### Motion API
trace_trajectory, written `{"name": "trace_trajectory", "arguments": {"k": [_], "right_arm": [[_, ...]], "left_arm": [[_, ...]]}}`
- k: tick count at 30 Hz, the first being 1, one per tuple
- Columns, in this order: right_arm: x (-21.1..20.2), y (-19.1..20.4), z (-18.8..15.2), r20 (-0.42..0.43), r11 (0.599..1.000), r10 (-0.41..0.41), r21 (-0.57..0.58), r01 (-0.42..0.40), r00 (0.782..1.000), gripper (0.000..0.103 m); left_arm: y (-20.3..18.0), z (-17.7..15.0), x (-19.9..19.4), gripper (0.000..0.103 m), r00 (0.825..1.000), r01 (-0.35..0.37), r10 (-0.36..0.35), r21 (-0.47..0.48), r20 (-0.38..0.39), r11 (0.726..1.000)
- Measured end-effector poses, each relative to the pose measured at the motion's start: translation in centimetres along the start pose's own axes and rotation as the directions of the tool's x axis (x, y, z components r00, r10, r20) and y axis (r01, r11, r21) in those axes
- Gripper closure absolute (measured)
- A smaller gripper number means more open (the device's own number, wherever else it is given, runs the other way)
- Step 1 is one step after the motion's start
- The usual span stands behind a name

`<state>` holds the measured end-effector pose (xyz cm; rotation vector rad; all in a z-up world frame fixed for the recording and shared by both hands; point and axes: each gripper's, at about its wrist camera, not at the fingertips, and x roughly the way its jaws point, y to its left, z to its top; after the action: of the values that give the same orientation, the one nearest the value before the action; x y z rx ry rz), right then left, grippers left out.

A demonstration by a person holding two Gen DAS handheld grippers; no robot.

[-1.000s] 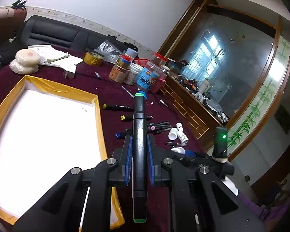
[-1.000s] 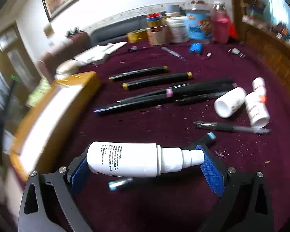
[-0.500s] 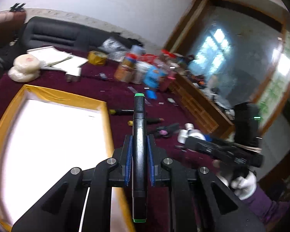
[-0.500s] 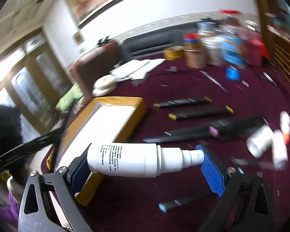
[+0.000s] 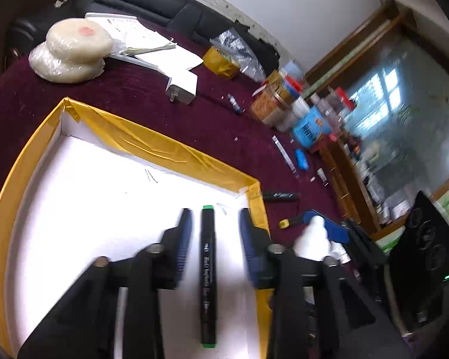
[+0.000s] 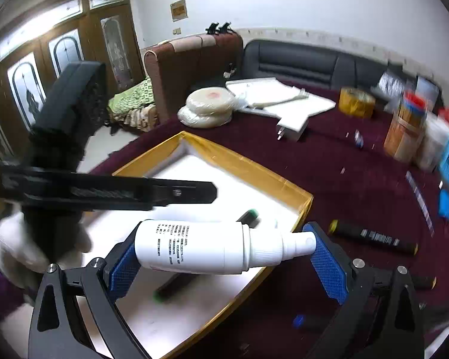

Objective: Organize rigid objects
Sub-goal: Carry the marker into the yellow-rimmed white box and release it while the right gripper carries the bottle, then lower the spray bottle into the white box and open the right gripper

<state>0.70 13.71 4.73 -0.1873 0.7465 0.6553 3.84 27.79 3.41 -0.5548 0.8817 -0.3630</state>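
Left hand-held gripper (image 5: 214, 233): released, blue pads spread wide over the near right corner of the tray, touching nothing. Green-capped black marker (image 5: 208, 275): lying flat on the white floor of the tray between the spread pads, apart from both, its length running along the gripper's axis. Tray (image 5: 152, 146): shallow, white inside, rim bound in yellow tape, resting on the desk (image 5: 134, 104) with its maroon cloth. Right hand-held gripper (image 6: 224, 257): clenched end to end on a white spray bottle (image 6: 200, 246), base against one blue pad, nozzle against the other; bottle held crosswise above the tray's right edge, clear of the surface. Black markers (image 6: 374, 237): several loose on the cloth just right of the tray, one with a yellow end. Far side of desk: two stacked pale round cakes in plastic wrap (image 5: 71, 51), white papers (image 5: 152, 48), white plug adapter (image 5: 182, 85), roll of yellow tape (image 5: 220, 61), cluster of jars and tubs (image 5: 293, 107), blurred. Black sofa (image 6: 299, 61) behind the desk.
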Motion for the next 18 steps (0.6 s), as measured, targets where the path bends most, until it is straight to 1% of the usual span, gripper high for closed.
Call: {"name": "trace_trajectory", "arguments": {"k": [1,3,4,6,7,8,9,10,11,12,13,15,16,17,18], "right_arm": [[0.2,0.1,0.0,0.01,1.0,-0.019,-0.025,0.019,1.0,0.005],[-0.2,0.2,-0.3,0.03,0.999,-0.016,-0.05,0.018,0.999,0.004],[-0.5,0.3,-0.4,0.036,0.998,-0.011,-0.063,0.014,0.999,0.003],[-0.6,0.8,-0.4,0.041,0.995,-0.031,-0.099,0.035,0.999,0.001],[-0.6,1.2,-0.3,0.043,0.991,-0.046,-0.12,0.051,0.998,0.001],[-0.6,1.5,-0.3,0.039,0.988,-0.059,-0.141,0.064,0.997,0.001],[-0.4,1.7,-0.1,0.034,0.985,-0.065,-0.155,0.07,0.997,0.001],[-0.3,1.8,0.0,0.032,0.983,-0.072,-0.166,0.077,0.997,0.001],[-0.3,1.9,0.2,0.037,0.982,-0.079,-0.172,0.084,0.996,0.002],[-0.4,1.8,0.3,0.044,0.981,-0.089,-0.171,0.095,0.995,0.002],[-0.7,1.5,0.4,0.053,0.981,-0.1,-0.163,0.107,0.994,0.002],[-1.8,0.8,0.6,0.071,0.985,-0.107,-0.127,0.115,0.992,0.001],[-2.6,0.5,0.4,0.076,0.988,-0.1,-0.114,0.108,0.992,0.001],[-4.1,0.1,0.3,0.108,0.989,-0.102,-0.097,0.113,0.989,0.001],[-5.3,0.0,0.2,0.134,0.989,-0.101,-0.09,0.114,0.986,0.001]], "left_arm": [[0.2,-0.1,-0.3,0.057,1.0,0.026,-0.026,-0.016,0.012,1.0],[-0.1,-0.4,-1.4,0.056,0.997,0.071,-0.071,-0.009,0.043,0.997],[-0.5,-0.4,-1.9,0.056,0.996,0.068,-0.068,0.01,0.056,0.998],[-2.7,-0.2,-2.7,0.055,0.998,-0.014,0.006,0.126,0.069,0.992],[-4.5,-0.4,-2.8,0.055,0.995,-0.092,0.078,0.232,0.07,0.968],[-6.3,-0.8,-2.8,0.055,0.987,-0.158,0.141,0.333,0.076,0.93],[-7.4,-1.3,-2.7,0.055,0.981,-0.192,0.177,0.402,0.075,0.895],[-8.1,-1.7,-2.6,0.055,0.978,-0.205,0.199,0.445,0.061,0.872],[-8.3,-1.6,-2.4,0.055,0.976,-0.213,0.211,0.458,0.056,0.863],[-8.3,-1.6,-2.5,0.055,0.974,-0.222,0.22,0.453,0.058,0.863],[-8.0,-1.5,-2.7,0.054,0.974,-0.22,0.217,0.439,0.058,0.871],[-6.6,-1.2,-3.5,0.053,0.982,-0.189,0.181,0.358,0.057,0.914],[-5.8,-1.1,-4.1,0.053,0.987,-0.162,0.151,0.303,0.06,0.939],[-5.2,-1.2,-4.6,0.053,0.99,-0.143,0.134,0.262,0.051,0.955],[-4.7,-1.3,-4.9,0.053,0.991,-0.13,0.122,0.232,0.049,0.964]]}}
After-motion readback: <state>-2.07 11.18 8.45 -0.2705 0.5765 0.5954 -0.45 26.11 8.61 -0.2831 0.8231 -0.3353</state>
